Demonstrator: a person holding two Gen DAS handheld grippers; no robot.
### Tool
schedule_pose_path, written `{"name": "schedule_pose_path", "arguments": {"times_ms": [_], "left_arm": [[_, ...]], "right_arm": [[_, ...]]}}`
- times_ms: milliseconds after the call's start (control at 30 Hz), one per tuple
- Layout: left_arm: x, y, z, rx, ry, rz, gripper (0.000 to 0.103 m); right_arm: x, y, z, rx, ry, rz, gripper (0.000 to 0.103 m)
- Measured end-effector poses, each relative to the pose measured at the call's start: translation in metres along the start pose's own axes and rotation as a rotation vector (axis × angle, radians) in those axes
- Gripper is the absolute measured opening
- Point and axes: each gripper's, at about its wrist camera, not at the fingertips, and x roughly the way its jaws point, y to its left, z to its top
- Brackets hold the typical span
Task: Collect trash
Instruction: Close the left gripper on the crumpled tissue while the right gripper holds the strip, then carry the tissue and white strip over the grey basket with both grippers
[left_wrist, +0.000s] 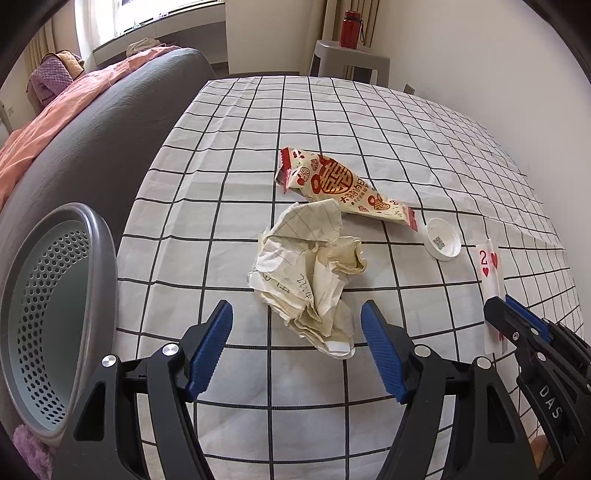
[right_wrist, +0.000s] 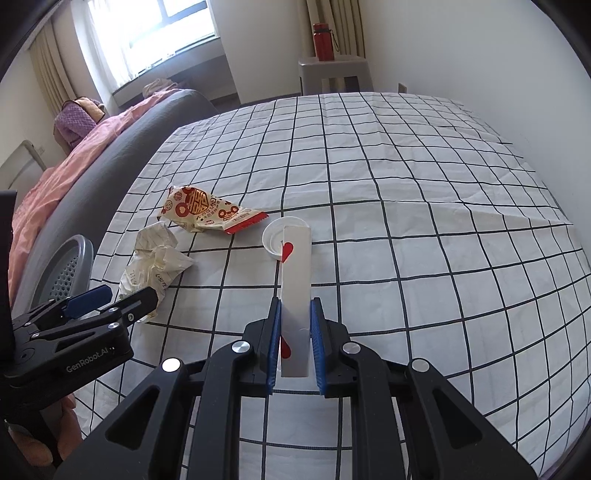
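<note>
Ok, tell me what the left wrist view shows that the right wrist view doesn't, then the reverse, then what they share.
Only the left wrist view shows the 2 printed on the playing card, the printed code inside the white lid, and the open left gripper straddling the crumpled paper.

Only the right wrist view shows the right gripper shut on the folded card, head-on, and the window.

Both show the snack wrapper, paper, lid, card, grey perforated bin, checked cloth and red bottle.
</note>
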Motion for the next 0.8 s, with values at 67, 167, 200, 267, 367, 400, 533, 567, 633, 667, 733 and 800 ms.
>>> {"name": "schedule_pose_path", "arguments": {"times_ms": [67, 167, 200, 267, 367, 400, 533, 567, 633, 667, 733, 800], "left_arm": [[0.005, -0.002, 0.003, 0.007, 0.0, 0.011, 0.069], [0.014, -0.004, 0.007, 0.005, 0.003, 0.019, 0.069], [0.016, -0.004, 0.009, 0.005, 0.003, 0.021, 0.069], [0.02, -0.005, 0.011, 0.007, -0.001, 0.025, 0.069], [0.024, -0.006, 0.014, 0.007, -0.006, 0.018, 0.069], [0.025, -0.006, 0.014, 0.004, -0.009, 0.012, 0.065], [0.024, -0.005, 0.013, 0.007, -0.013, 0.004, 0.05], [0.023, -0.005, 0.012, 0.008, -0.018, 0.005, 0.047], [0.02, -0.004, 0.01, 0.007, -0.024, 0.002, 0.045], [0.018, -0.003, 0.009, 0.007, -0.027, 0.003, 0.045], [0.014, -0.002, 0.006, 0.008, -0.032, 0.005, 0.045], [0.009, 0.0, 0.003, 0.008, -0.039, 0.007, 0.045]], "right_arm": [[0.0, -0.001, 0.0, 0.002, -0.001, 0.012, 0.016], [-0.001, -0.002, 0.0, 0.002, -0.003, 0.025, 0.016], [-0.001, -0.002, 0.0, 0.003, -0.004, 0.029, 0.016], [0.0, -0.003, 0.001, 0.006, -0.002, 0.036, 0.016], [0.001, -0.003, 0.0, 0.007, 0.0, 0.044, 0.016], [0.002, -0.003, 0.0, 0.007, 0.001, 0.047, 0.016], [0.003, -0.002, 0.0, 0.005, 0.004, 0.046, 0.016], [0.003, -0.003, -0.001, 0.005, 0.004, 0.046, 0.016], [0.003, -0.002, -0.001, 0.005, 0.003, 0.045, 0.016], [0.002, -0.002, -0.002, 0.005, 0.003, 0.045, 0.016], [0.002, -0.001, -0.002, 0.003, 0.002, 0.045, 0.016], [0.001, 0.0, -0.002, 0.0, 0.0, 0.043, 0.016]]}}
